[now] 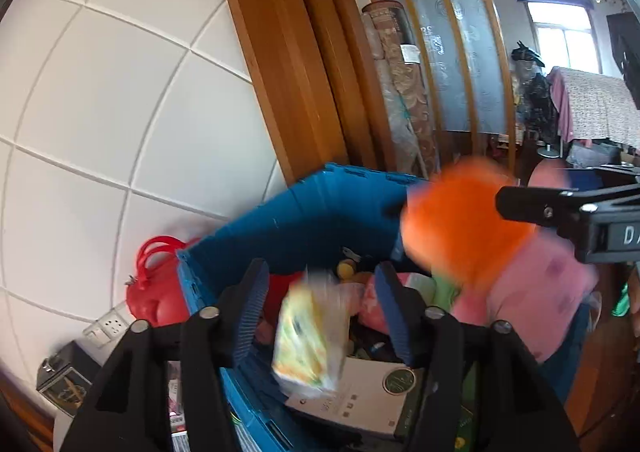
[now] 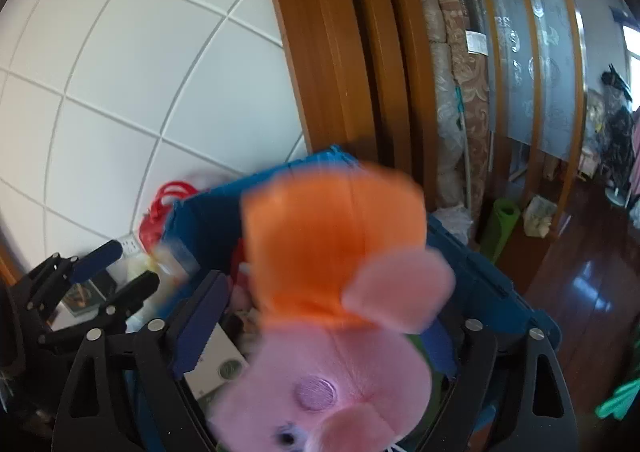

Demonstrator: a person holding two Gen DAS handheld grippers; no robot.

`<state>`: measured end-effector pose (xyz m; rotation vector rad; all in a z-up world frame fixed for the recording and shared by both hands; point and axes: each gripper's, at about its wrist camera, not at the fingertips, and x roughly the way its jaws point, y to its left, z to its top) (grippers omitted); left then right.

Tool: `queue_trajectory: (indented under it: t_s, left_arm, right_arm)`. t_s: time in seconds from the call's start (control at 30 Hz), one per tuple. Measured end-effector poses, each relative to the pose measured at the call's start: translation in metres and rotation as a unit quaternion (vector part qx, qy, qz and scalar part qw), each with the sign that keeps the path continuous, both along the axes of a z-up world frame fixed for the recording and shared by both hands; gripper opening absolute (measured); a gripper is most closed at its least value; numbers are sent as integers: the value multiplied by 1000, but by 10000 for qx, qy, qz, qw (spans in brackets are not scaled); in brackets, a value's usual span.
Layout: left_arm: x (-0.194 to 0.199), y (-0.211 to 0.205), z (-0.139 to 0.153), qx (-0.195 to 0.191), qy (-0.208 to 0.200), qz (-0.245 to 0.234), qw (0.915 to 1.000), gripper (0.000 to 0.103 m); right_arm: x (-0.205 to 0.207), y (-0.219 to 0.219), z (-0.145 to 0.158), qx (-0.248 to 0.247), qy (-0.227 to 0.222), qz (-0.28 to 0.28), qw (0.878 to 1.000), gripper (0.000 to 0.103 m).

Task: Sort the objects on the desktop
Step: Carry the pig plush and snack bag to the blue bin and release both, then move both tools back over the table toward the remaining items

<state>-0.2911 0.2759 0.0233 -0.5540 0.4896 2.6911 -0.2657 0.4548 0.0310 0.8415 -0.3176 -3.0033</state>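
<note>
A blue plastic crate (image 1: pixel 320 211) full of mixed items stands against the tiled wall; it also shows in the right wrist view (image 2: pixel 480 276). My left gripper (image 1: pixel 320 312) is open above it, and a blurred yellow-green packet (image 1: pixel 310 336) hangs between its fingers without touching them. My right gripper (image 2: pixel 320 332) is open, with a pink plush pig in an orange hat (image 2: pixel 332 332) blurred between its fingers, over the crate. The plush also shows in the left wrist view (image 1: pixel 492 252), beside the right gripper's black finger (image 1: pixel 532 203). The left gripper shows in the right wrist view (image 2: pixel 116 272).
A white box (image 1: pixel 360 400) and soft toys lie in the crate. A red bag (image 1: pixel 156 288) sits left of the crate by a wall socket (image 1: pixel 108 328). A wooden door frame (image 1: pixel 288 71) and rolled carpets (image 1: pixel 404 91) stand behind. Dark wooden floor (image 2: pixel 592 284) lies to the right.
</note>
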Motion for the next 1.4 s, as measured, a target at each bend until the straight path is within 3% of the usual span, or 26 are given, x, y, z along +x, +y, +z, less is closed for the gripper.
queue_trajectory:
  t_s: [0.07, 0.37, 0.77, 0.97, 1.17, 1.4]
  left_arm:
    - [1, -1, 0, -18, 65, 76, 9999, 64]
    - [43, -24, -12, 114, 68, 509, 9986, 65]
    - [89, -92, -29, 369, 124, 1040, 9938, 65]
    - [104, -148, -32, 435, 283, 1559, 9864, 65]
    - [113, -229, -47, 418, 216, 1983, 9790, 65]
    - [120, -359, -99, 189, -132, 2642, 9642, 65]
  right_arm:
    - [5, 3, 5, 7, 113, 20, 9999, 94]
    - [44, -3, 7, -223, 558, 377, 9975, 102]
    - [92, -71, -1, 439, 754, 818, 9928, 103]
    - [101, -121, 3, 506, 843, 978, 9903, 103]
    - [106, -191, -5, 441, 692, 1352, 9874, 103]
    - [108, -265, -31, 373, 424, 1841, 9813, 103]
